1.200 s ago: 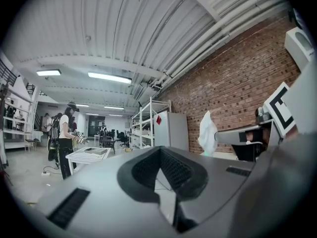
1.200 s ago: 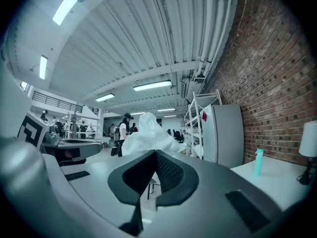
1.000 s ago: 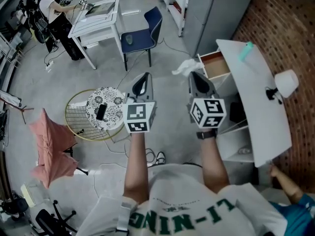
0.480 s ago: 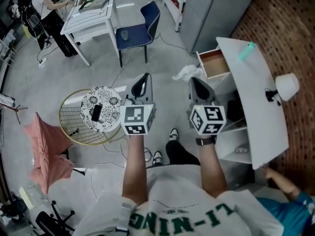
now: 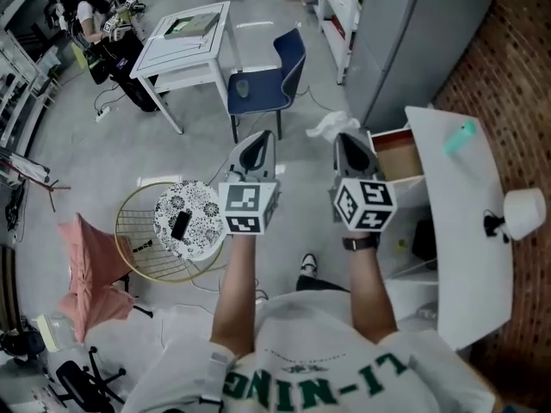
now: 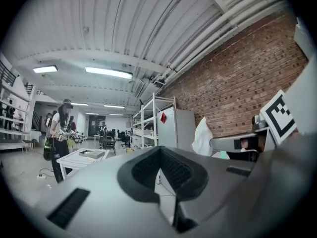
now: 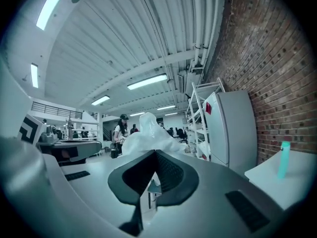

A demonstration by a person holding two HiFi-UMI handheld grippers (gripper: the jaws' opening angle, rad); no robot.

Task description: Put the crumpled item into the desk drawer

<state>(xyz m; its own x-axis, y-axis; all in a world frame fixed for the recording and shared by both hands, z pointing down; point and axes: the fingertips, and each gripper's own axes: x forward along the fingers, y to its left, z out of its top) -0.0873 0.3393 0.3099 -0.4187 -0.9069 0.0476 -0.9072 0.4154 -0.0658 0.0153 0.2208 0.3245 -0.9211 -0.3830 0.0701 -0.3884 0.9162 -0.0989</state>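
A crumpled white item (image 5: pixel 330 126) sticks out from the tip of my right gripper (image 5: pixel 345 138), which is shut on it in mid-air. In the right gripper view the item (image 7: pixel 146 132) bulges above the closed jaws of that gripper (image 7: pixel 155 152). Just right of it, the desk drawer (image 5: pixel 399 151) stands pulled open, showing its brown inside under the white desk (image 5: pixel 461 222). My left gripper (image 5: pixel 256 147) is held level beside the right one, shut and with nothing in it (image 6: pixel 159 150). From the left gripper view the item (image 6: pixel 202 136) shows to the right.
A teal bottle (image 5: pixel 461 136) and a white lamp (image 5: pixel 525 209) stand on the desk. A grey cabinet (image 5: pixel 405 33) rises behind the drawer, by the brick wall. A blue chair (image 5: pixel 269 74), a white table (image 5: pixel 188 46) and a round wire side table (image 5: pixel 176 226) stand on the floor to the left.
The person has shifted, so the desk and open drawer now lie lower and further right in the head view. Both grippers stay shut, the right one holding the item throughout.
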